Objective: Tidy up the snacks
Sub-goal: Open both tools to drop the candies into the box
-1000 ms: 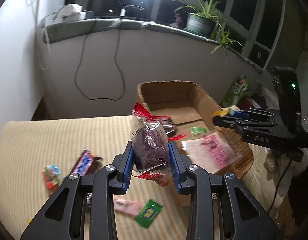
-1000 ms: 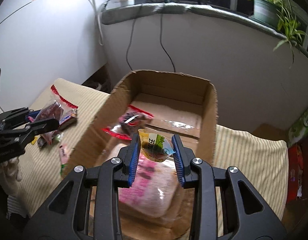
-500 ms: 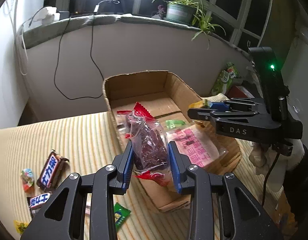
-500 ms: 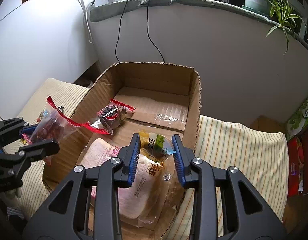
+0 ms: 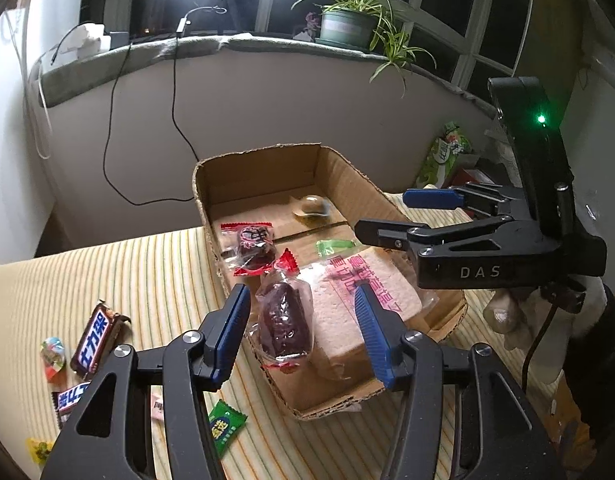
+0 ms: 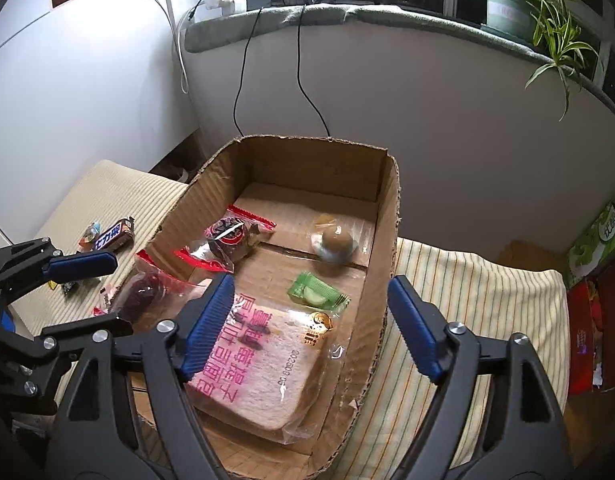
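An open cardboard box sits on the striped cloth. It holds a bagged bread slice, a red-edged dark cake packet, a green packet and a round brown snack, blurred. My left gripper is open over the box's left wall; a bagged dark red snack sits between its fingers, free of them. My right gripper is open and empty above the box.
Loose snacks lie on the cloth left of the box: a Snickers bar, a second bar, a green packet, a small colourful candy. A wall with cables stands behind. Green packaging sits at the right.
Both grippers have opened. The dark red snack left the left fingers over the box's left wall. The yellow-topped snack left the right fingers and lies blurred at the box's far end.
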Demonstrator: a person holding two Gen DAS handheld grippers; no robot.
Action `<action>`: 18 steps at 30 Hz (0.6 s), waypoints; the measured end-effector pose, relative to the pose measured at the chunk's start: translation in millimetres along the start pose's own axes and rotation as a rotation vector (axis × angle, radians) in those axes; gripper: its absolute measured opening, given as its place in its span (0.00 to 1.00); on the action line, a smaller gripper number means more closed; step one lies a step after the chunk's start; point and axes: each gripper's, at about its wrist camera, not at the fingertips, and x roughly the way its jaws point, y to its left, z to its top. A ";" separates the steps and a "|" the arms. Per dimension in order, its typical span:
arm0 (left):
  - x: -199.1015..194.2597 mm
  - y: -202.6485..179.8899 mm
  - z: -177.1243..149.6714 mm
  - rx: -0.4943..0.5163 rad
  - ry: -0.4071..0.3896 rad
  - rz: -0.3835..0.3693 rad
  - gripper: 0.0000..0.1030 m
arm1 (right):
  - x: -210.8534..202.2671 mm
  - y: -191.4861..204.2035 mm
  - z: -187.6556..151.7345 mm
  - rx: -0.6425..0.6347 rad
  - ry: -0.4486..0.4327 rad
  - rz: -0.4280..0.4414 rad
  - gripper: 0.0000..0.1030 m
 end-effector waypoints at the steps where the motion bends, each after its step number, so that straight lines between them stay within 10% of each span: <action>1: -0.9 -0.3 -0.3 0.000 -0.001 0.000 0.52 | -1.4 0.9 0.0 0.000 -0.002 -0.003 0.81; 18: -31.4 2.7 -10.0 -0.015 -0.043 0.013 0.52 | -26.1 25.4 0.2 -0.005 -0.026 0.017 0.82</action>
